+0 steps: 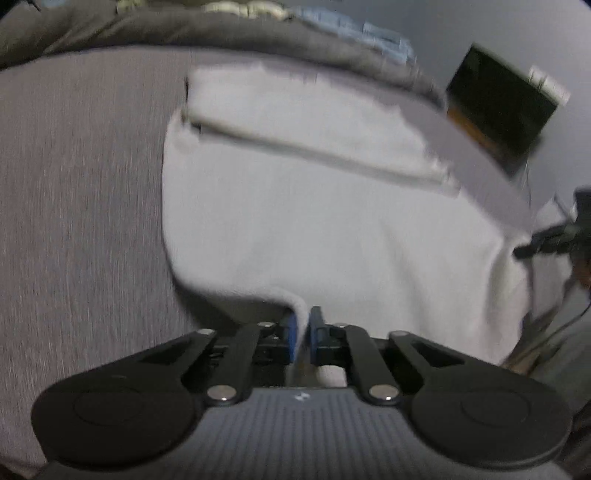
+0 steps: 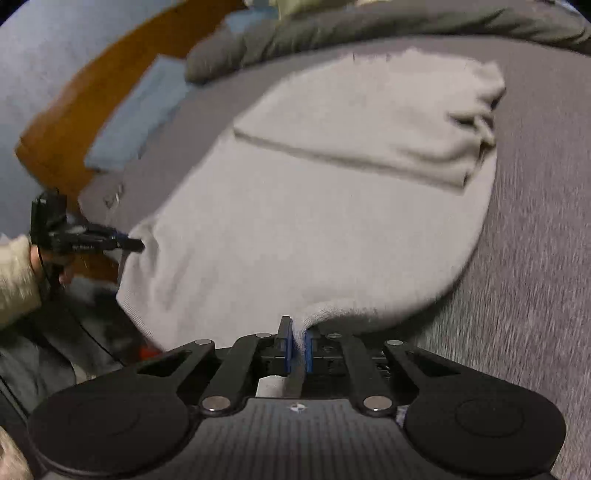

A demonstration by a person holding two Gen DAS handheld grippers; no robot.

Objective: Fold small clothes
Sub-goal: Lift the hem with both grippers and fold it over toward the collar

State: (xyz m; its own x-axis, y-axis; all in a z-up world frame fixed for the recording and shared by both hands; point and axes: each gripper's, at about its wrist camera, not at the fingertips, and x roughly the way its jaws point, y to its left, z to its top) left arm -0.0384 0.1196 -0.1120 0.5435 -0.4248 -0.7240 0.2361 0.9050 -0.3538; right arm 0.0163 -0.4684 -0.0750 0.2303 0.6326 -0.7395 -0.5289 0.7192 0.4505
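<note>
Bed [image 2: 535, 258] covered in grey heathered sheet. Dark grey blanket [image 2: 369, 26] bunched along far edge. Light blue folded cloth [image 2: 136, 114] at far left corner, beside brown wooden frame [image 2: 74, 110]. Dark box [image 1: 498, 110] off far right edge.

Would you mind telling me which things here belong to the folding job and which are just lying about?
Part of the job:
- white garment, spread on the grey bed surface
- left gripper, jaws shut on its hem
- right gripper, jaws shut on its hem

Lying about:
- dark grey blanket
- blue folded cloth
- dark box
</note>
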